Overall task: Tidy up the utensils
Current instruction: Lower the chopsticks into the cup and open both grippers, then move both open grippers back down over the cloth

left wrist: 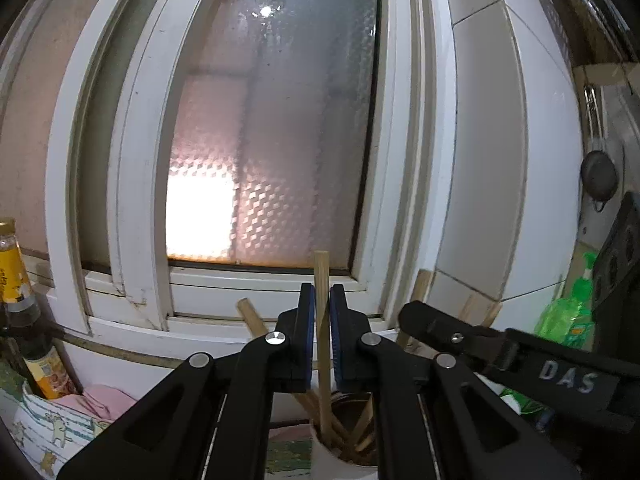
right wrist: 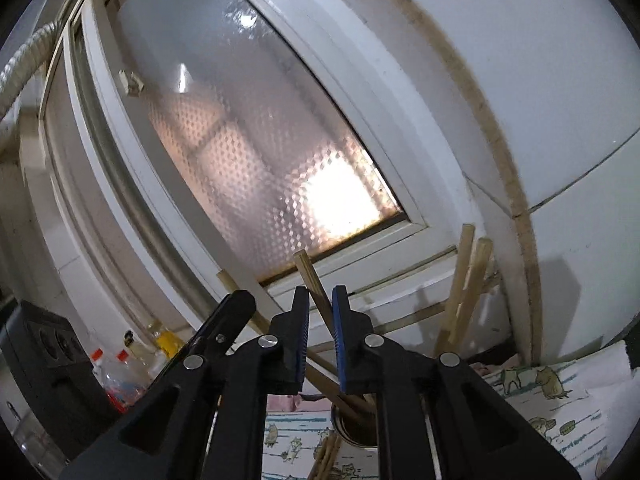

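A white utensil cup (left wrist: 344, 466) stands low in the left wrist view with several wooden chopsticks leaning in it. My left gripper (left wrist: 322, 300) is shut on one upright chopstick (left wrist: 322, 276), whose lower end reaches into the cup. In the right wrist view the same cup (right wrist: 356, 436) sits below my right gripper (right wrist: 321, 300), whose blue pads stand slightly apart around a slanted chopstick (right wrist: 308, 272); contact is unclear. More chopsticks (right wrist: 466, 280) lean against the wall, and some lie on the cloth (right wrist: 326, 458). The right gripper also shows in the left wrist view (left wrist: 416, 316).
A frosted window (left wrist: 272, 140) with a white frame fills the background. A yellow-labelled bottle (left wrist: 16, 280), a patterned cloth (left wrist: 52, 428) and a green bottle (left wrist: 568, 312) flank the cup. Bottles (right wrist: 120, 376) and a black box (right wrist: 44, 344) stand left in the right wrist view.
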